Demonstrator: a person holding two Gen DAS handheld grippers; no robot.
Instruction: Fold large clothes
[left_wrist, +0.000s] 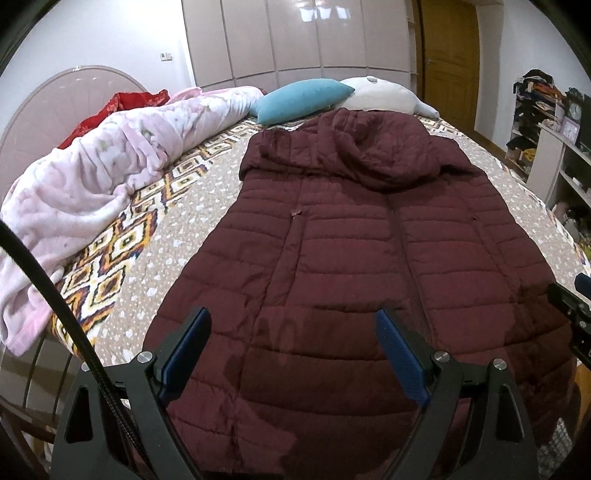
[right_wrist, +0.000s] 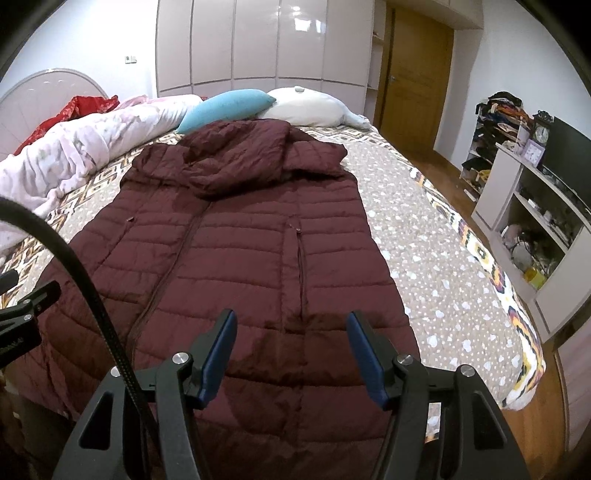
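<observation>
On the bed (left_wrist: 207, 184) a maroon puffer coat (left_wrist: 351, 236) lies flat, hood toward a teal pillow (left_wrist: 299, 99) and white pillow (left_wrist: 373, 94). Left gripper (left_wrist: 293, 332) and right gripper (right_wrist: 291, 339) hover spread above its hem; a pink blanket (left_wrist: 99, 162) is bunched alongside

Bed (left_wrist: 207, 192): coat (left_wrist: 351, 258), blanket (left_wrist: 92, 173), pillows (left_wrist: 299, 99).

A patterned bed (left_wrist: 155, 266) carries a rumpled pink blanket (left_wrist: 92, 177), a blue pillow (left_wrist: 299, 99) and a white pillow (left_wrist: 376, 92), near a wardrobe (left_wrist: 295, 37), a wooden door (left_wrist: 450, 62) and shelves (right_wrist: 532, 221).
</observation>
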